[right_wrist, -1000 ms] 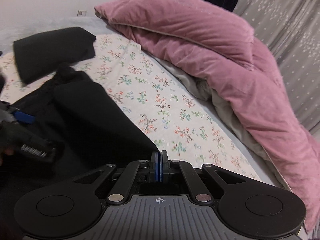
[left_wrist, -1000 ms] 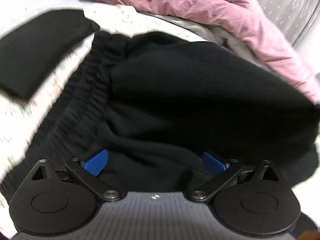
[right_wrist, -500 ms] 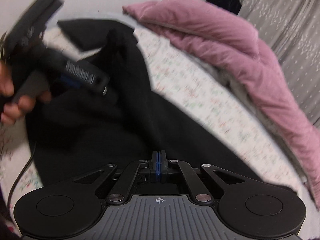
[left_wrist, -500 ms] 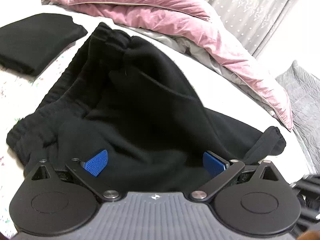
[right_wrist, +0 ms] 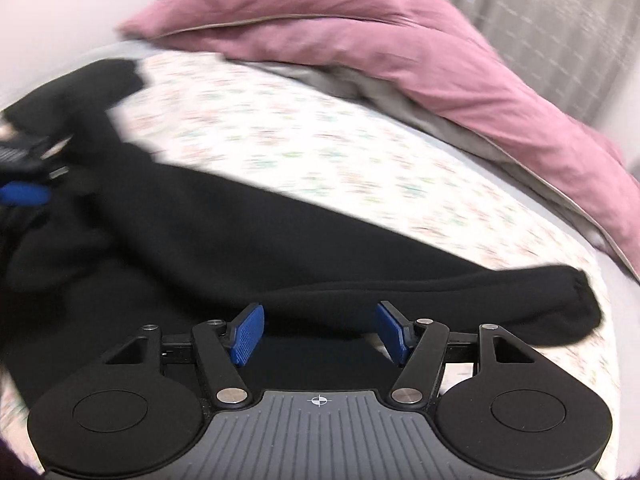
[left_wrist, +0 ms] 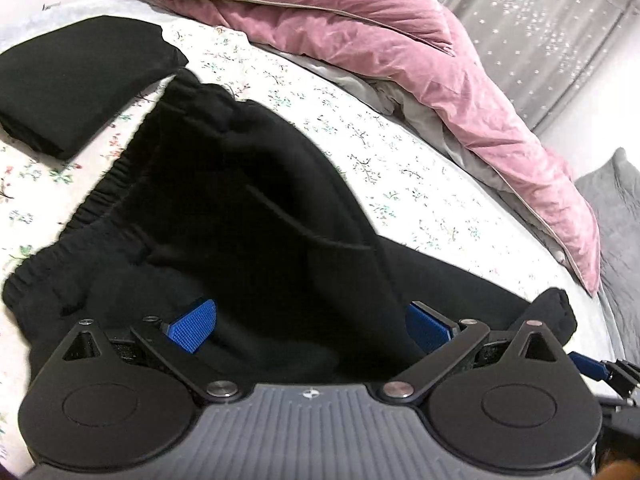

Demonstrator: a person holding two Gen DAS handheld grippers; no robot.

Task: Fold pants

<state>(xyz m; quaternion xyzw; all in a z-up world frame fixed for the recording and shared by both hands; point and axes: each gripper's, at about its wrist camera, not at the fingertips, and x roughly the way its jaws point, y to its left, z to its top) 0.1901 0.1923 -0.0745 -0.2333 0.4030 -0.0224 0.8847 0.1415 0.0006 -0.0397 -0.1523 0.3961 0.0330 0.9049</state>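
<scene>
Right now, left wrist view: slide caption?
Open left gripper over crumpled black pants on floral sheet.

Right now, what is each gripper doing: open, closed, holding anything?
Left gripper: jaws open, holding nothing, black pants bunched between them.
Right gripper: jaws open, holding nothing, just over a pant leg.

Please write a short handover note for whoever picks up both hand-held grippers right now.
Left hand-held gripper: open, holding nothing, over the waist end of the pants.
Right hand-held gripper: open, holding nothing, near the leg.
The pants lie bunched on the floral sheet, the leg stretched out toward its cuff. A folded black garment lies beyond the waistband, beside the pink duvet.
Done: no tidy fold visible.
Left: flatten the pants, align the legs, fold.
</scene>
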